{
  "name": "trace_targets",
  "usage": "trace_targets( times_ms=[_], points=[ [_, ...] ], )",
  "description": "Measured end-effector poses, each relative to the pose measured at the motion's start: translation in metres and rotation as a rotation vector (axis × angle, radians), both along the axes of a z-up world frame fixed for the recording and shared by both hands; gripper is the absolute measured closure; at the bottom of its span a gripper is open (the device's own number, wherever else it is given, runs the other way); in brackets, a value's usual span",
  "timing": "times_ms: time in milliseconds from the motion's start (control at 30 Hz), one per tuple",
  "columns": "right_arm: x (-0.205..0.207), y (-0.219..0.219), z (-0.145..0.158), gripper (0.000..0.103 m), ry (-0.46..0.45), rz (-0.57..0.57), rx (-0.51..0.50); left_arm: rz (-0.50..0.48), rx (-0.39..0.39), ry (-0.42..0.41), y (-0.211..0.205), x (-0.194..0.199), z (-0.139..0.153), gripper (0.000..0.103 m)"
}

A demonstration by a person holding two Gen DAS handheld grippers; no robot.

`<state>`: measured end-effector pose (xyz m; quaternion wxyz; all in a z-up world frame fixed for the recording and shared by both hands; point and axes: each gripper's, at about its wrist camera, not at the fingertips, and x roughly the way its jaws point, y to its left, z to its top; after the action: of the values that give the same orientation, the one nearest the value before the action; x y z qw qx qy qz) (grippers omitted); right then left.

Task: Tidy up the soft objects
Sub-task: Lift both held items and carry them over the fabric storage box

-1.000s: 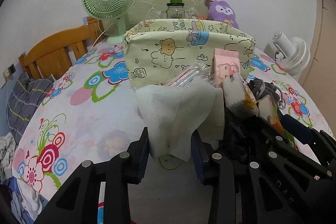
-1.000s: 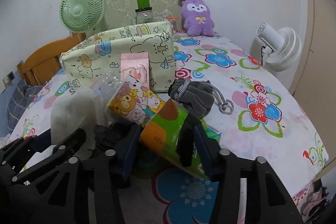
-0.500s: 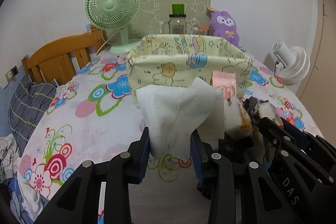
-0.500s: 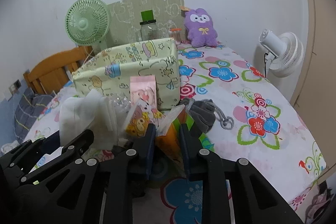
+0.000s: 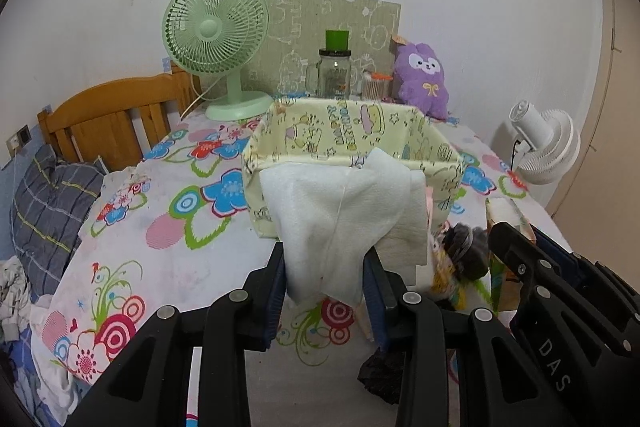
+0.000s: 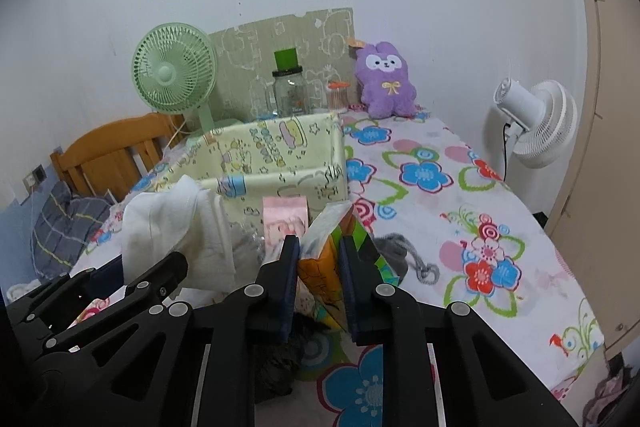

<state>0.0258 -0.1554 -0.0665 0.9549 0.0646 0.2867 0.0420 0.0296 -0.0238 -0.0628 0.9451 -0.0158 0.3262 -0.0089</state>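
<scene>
Both loads are lifted but not binned: the left tool (image 5: 324,277) grips a white cloth (image 5: 344,211), the right tool (image 6: 319,277) a tissue pack (image 6: 330,241), the bin (image 5: 352,143) at 12 o'clock; a pouch (image 6: 390,253) and pink pack (image 6: 285,223) remain on the bed.

The right gripper (image 6: 319,267) clamps an orange-and-green tissue pack (image 6: 334,247), lifted just in front of the yellow fabric bin (image 6: 276,163). A pink packet (image 6: 285,227) stands against the bin's front wall; a grey pouch (image 6: 394,253), possibly drawstring, lies right of it.
</scene>
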Motion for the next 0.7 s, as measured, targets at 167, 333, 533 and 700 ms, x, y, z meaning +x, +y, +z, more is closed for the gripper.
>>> trace_targets(
  times_ms=[167, 333, 533, 700],
  points=[
    [0.002, 0.001, 0.014, 0.08, -0.02, 0.004, 0.002, 0.004, -0.002, -0.022, 0.001, 0.003, 0.014, 0.067],
    [0.008, 0.003, 0.028, 0.08, -0.03, 0.014, 0.002, 0.01, -0.007, -0.036, 0.002, 0.006, 0.026, 0.067],
    [0.015, 0.005, 0.038, 0.08, -0.041, 0.022, -0.003, 0.012, -0.013, -0.044, 0.004, 0.014, 0.036, 0.067],
    [0.023, 0.006, 0.043, 0.08, -0.038, 0.029, 0.0, 0.013, -0.009, -0.041, 0.004, 0.024, 0.04, 0.067]
  ],
)
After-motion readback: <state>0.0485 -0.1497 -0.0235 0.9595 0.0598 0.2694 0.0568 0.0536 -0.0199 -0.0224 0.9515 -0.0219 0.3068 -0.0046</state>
